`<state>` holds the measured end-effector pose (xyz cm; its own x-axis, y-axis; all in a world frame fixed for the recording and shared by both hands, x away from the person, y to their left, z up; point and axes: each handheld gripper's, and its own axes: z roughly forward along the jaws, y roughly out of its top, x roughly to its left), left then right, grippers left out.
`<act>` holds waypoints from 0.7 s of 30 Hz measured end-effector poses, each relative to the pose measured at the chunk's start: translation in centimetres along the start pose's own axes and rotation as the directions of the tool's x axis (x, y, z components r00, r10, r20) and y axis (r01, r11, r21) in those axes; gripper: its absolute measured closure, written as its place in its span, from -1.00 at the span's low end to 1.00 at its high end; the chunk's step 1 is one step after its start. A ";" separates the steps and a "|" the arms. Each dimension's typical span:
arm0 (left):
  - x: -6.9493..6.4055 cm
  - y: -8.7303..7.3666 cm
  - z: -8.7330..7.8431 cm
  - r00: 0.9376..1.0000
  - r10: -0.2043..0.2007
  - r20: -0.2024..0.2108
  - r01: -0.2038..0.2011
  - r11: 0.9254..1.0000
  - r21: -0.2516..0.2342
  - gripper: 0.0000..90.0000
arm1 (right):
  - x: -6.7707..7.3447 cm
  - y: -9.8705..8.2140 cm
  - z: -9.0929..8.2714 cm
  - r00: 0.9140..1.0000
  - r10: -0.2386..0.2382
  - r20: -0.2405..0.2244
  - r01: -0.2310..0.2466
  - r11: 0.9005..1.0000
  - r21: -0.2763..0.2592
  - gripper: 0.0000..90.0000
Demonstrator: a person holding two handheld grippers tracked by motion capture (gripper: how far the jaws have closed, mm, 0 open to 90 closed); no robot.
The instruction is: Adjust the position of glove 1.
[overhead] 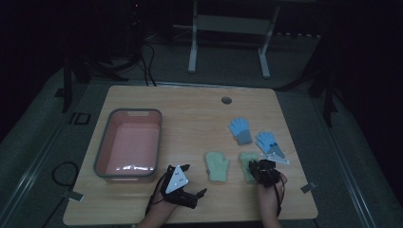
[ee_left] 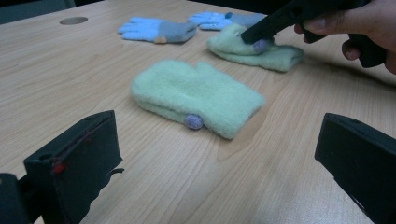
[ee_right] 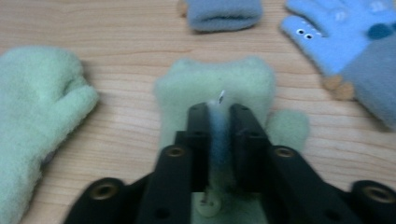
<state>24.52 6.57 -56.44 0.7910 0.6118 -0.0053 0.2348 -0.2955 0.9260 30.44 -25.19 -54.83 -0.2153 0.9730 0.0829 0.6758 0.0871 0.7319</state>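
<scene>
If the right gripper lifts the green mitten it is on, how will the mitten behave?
The green mitten looks fleecy and flat, so it would probably droop limply from the right gripper. Its fuzzy surface should resist slipping. It appears light and unlikely to roll on the table.

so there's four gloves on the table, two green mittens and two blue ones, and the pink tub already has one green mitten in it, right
Not quite: the pink tub holds no mitten, as the high view shows. Both green mittens lie on the table, and so do the two blue gloves.
</scene>
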 end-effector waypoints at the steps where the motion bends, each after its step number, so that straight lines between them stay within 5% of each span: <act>1: 0.0 0.0 0.0 1.000 0.000 0.000 0.000 1.000 0.000 -0.99 | 0.0 0.0 0.0 1.000 0.001 -0.005 -0.001 1.000 -0.004 0.53; 8: 0.0 0.0 0.0 1.000 0.003 0.001 -0.003 1.000 0.001 -0.99 | 0.2 0.6 -0.5 0.998 -0.059 -0.011 0.059 0.998 0.002 0.35; 11: 0.0 0.0 0.0 1.000 0.001 0.001 -0.001 1.000 0.000 -0.99 | 0.1 1.8 -1.5 0.990 -0.137 -0.045 0.138 0.990 0.011 0.34; 13: 0.0 0.0 0.0 1.000 0.001 0.000 -0.001 1.000 0.000 -0.99 | 0.1 1.8 -1.5 0.990 -0.137 -0.045 0.138 0.990 0.011 0.34; 16: -0.1 0.0 0.0 1.000 0.007 -0.004 -0.007 1.000 0.001 -0.99 | -0.4 2.6 -2.2 0.972 -0.217 -0.093 0.217 0.976 -0.003 0.33; 17: -0.1 0.0 0.0 1.000 0.007 -0.004 -0.007 1.000 0.001 -0.99 | -0.4 2.6 -2.2 0.972 -0.217 -0.093 0.217 0.976 -0.003 0.33; 18: -0.1 0.0 0.0 1.000 0.009 -0.004 -0.009 1.000 0.001 -0.99 | -1.0 2.9 -2.2 0.957 -0.251 -0.143 0.257 0.966 0.022 0.38; 21: -0.1 0.0 0.0 1.000 0.012 -0.005 -0.012 1.000 -0.001 -0.99 | -1.4 3.0 -2.1 0.944 -0.277 -0.181 0.288 0.957 0.039 0.38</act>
<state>24.43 6.49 -56.44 0.7908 0.6120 0.0075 0.2251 -0.3023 0.9263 31.28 -26.78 -51.28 -0.5177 0.8556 -0.0023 0.6122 0.3723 0.6975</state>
